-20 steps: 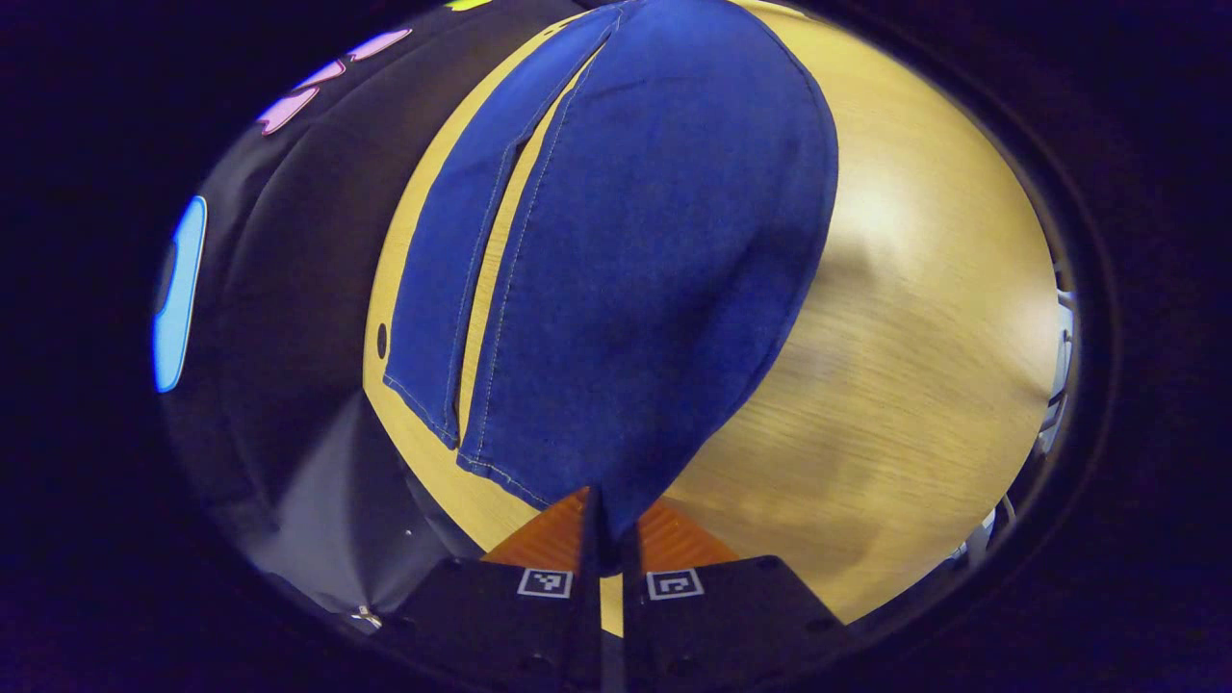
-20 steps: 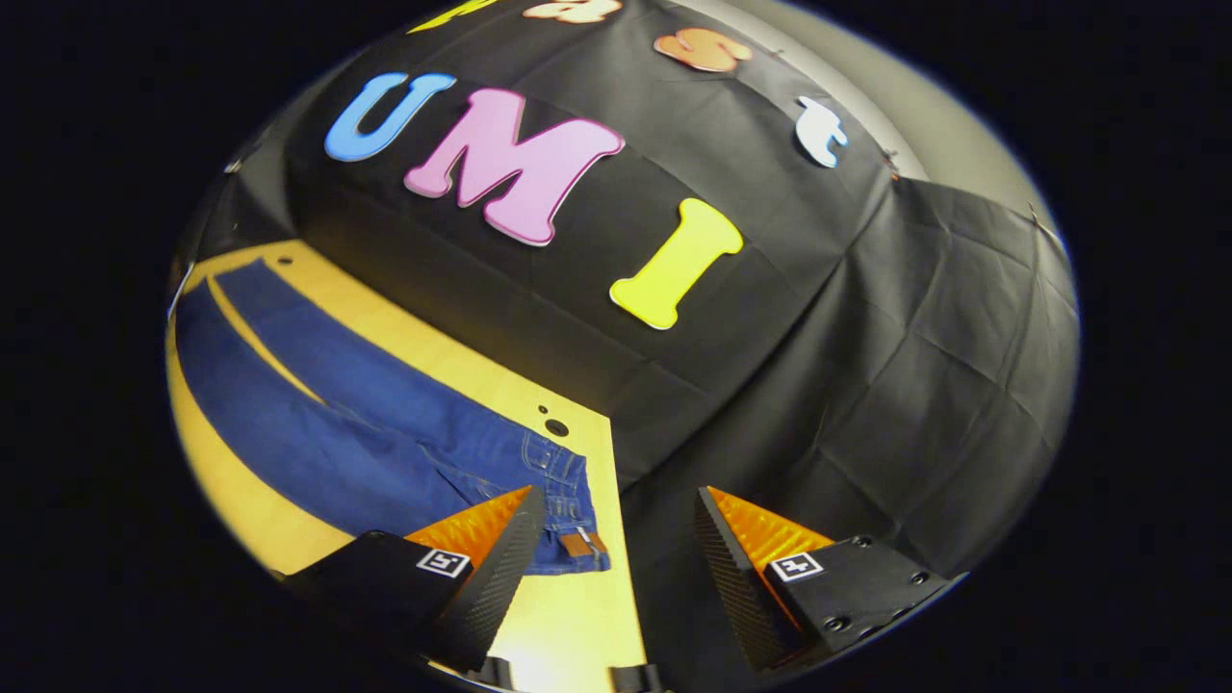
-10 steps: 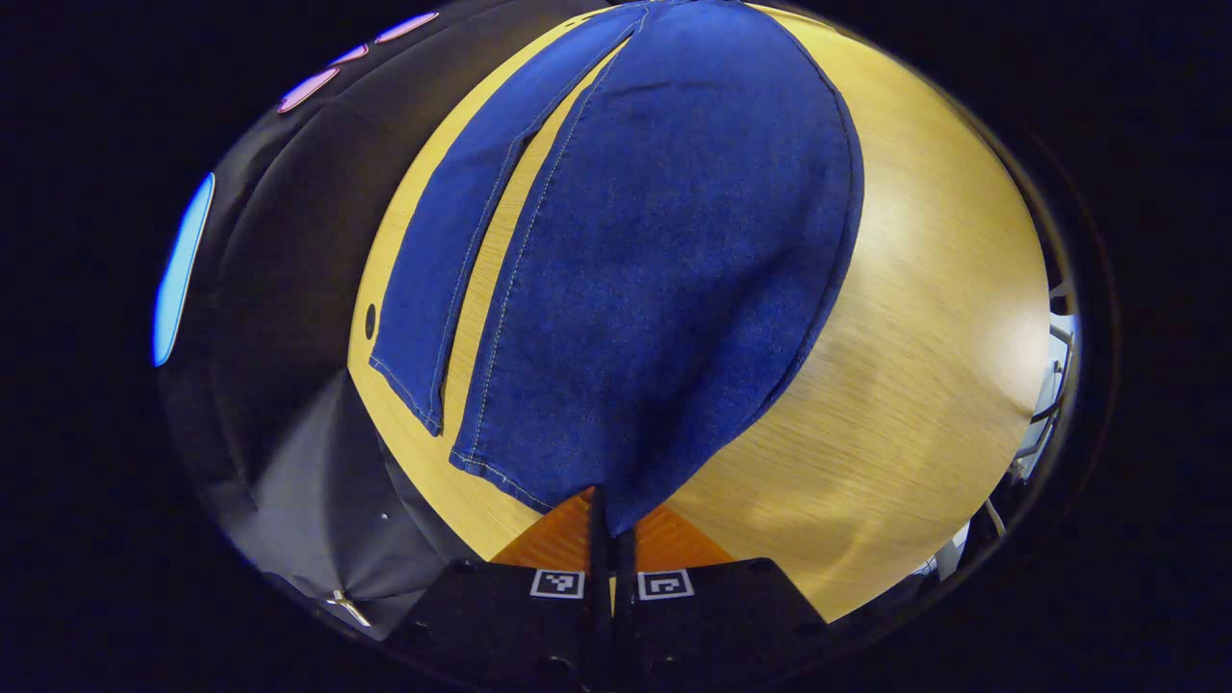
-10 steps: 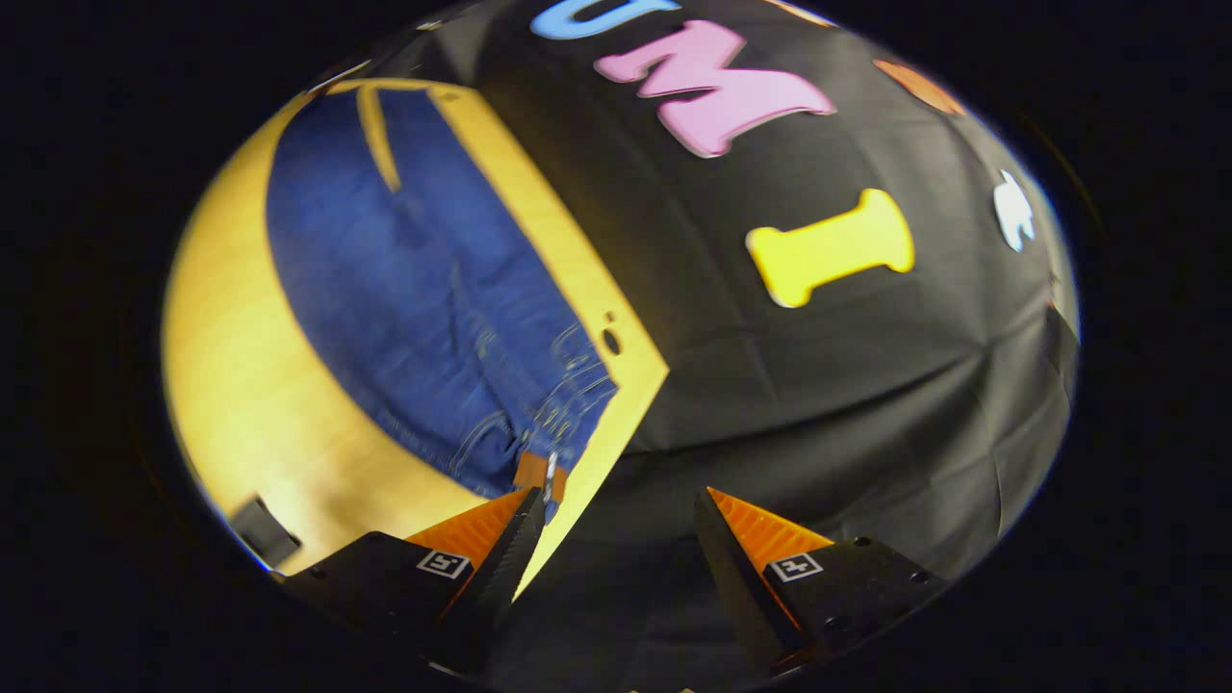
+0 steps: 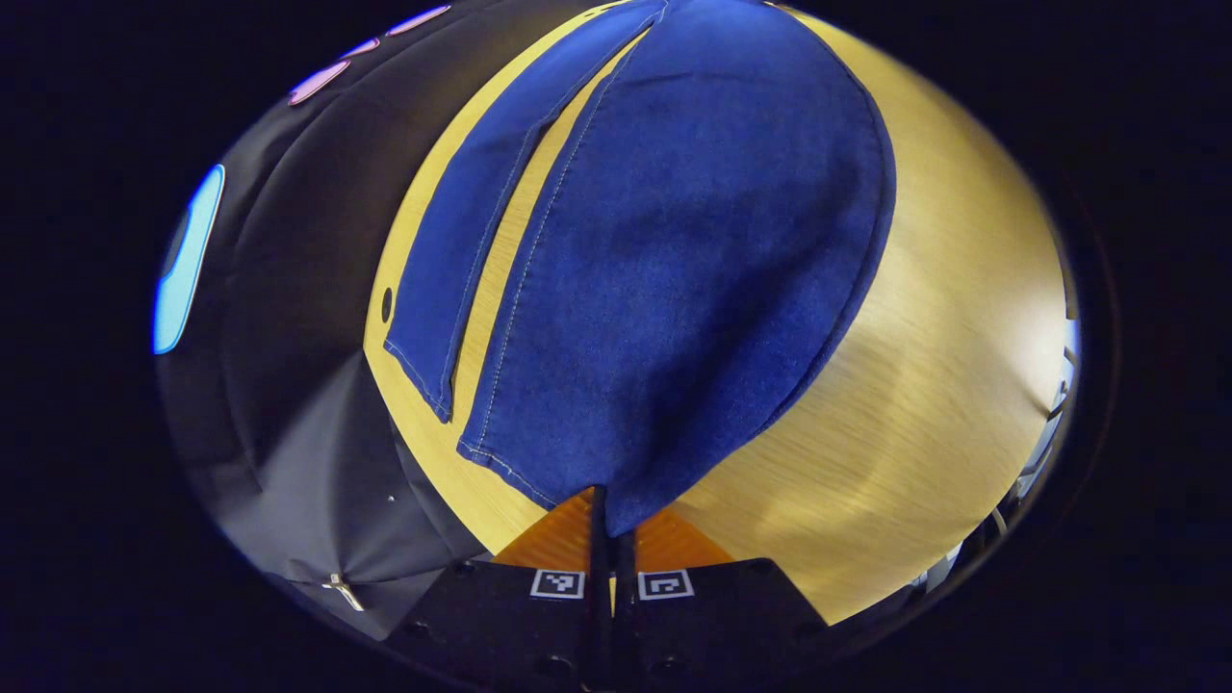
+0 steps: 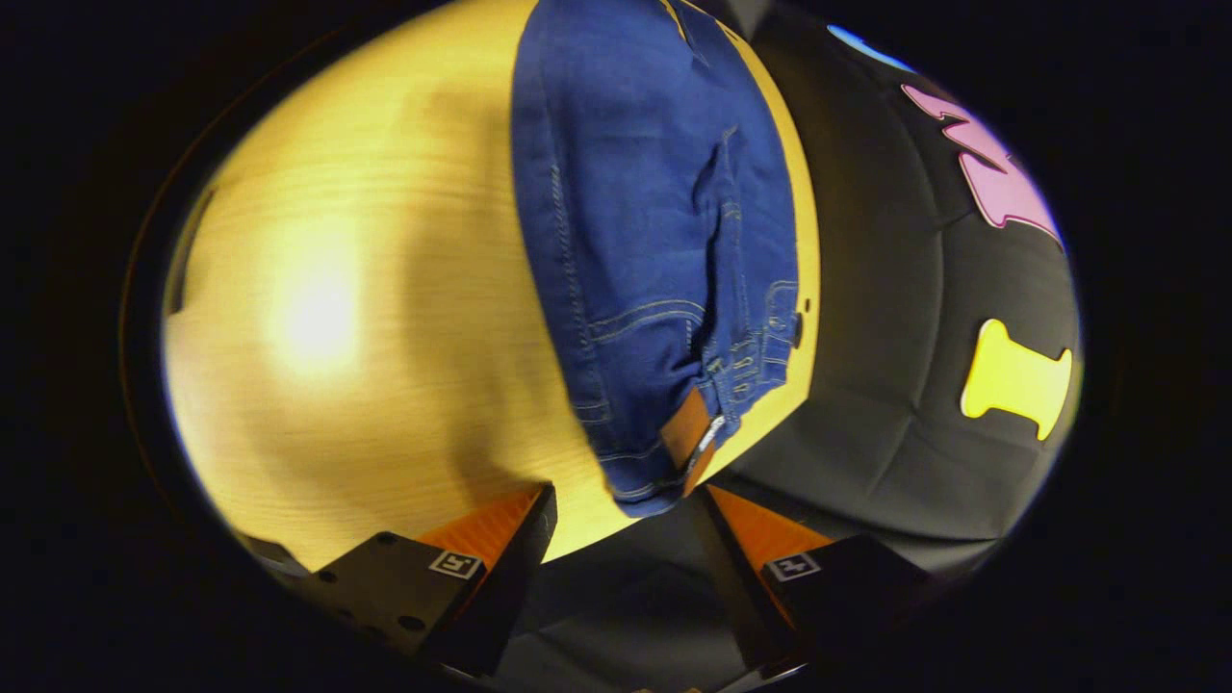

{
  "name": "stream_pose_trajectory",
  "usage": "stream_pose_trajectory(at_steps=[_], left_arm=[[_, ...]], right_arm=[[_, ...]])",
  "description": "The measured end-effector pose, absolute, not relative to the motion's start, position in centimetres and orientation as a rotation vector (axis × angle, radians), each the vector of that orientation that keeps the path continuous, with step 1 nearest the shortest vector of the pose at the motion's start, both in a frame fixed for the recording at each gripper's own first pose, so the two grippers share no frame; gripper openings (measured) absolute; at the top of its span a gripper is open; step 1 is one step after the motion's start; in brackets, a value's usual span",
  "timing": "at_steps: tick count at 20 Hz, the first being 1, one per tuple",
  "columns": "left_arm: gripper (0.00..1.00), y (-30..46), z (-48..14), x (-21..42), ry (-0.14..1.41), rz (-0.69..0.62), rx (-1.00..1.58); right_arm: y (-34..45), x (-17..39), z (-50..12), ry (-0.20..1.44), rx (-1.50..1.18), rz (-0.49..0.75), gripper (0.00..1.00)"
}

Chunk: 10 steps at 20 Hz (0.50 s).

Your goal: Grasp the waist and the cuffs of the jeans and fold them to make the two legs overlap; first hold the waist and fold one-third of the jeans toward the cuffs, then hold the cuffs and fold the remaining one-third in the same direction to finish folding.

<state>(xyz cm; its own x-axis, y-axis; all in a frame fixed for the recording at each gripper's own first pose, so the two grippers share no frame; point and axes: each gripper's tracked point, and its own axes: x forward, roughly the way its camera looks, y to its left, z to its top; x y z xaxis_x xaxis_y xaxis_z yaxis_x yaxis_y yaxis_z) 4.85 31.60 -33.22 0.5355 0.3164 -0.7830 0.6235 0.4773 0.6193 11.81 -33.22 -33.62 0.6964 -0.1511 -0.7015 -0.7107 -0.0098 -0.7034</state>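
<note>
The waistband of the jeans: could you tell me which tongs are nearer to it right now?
Right. The right tongs hang open just short of the waistband, not touching. The left tongs are shut on a cuff at the other end.

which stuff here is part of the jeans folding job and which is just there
Part of the job:
- jeans
- left hand-held gripper, shut on the near leg's cuff
- right hand-held gripper, open at the waist

Just there:
- wooden table
- black cloth wall

jeans (image 5: 674, 269): blue denim, pale stitching | table (image 6: 385, 318): yellow wood grain
</note>
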Motion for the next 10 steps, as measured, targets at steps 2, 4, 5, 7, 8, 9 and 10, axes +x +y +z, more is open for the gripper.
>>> stream_pose_trajectory(at_steps=[2,4,5,7,8,9,10], left_arm=[[0.06,31.7,-33.2,4.8,1.033,-0.219,1.113],[0.06,31.7,-33.3,4.8,1.033,-0.206,1.119],[0.06,31.7,-33.4,4.8,1.035,-0.206,1.121],[0.06,31.6,-33.3,4.8,1.04,-0.213,1.121],[0.06,31.5,-33.3,4.8,1.04,-0.219,1.122],[0.06,31.3,-33.3,4.9,1.037,-0.221,1.125],[0.06,31.3,-33.1,5.0,1.031,-0.221,1.132]], right_arm=[[-32.6,12.5,-33.6,0.698,-1.565,0.507,0.9],[-31.7,14.0,-33.7,0.659,-1.603,0.506,0.9],[-31.4,14.6,-33.9,0.644,-1.615,0.5,0.9],[-30.7,15.3,-34.1,0.63,-1.626,0.493,0.89],[-30.5,15.3,-34.1,0.63,-1.64,0.495,0.9],[-30.3,15.4,-34.2,0.623,-1.66,0.5,0.89],[-30.0,15.2,-34.6,0.63,-1.67,0.512,0.89]])
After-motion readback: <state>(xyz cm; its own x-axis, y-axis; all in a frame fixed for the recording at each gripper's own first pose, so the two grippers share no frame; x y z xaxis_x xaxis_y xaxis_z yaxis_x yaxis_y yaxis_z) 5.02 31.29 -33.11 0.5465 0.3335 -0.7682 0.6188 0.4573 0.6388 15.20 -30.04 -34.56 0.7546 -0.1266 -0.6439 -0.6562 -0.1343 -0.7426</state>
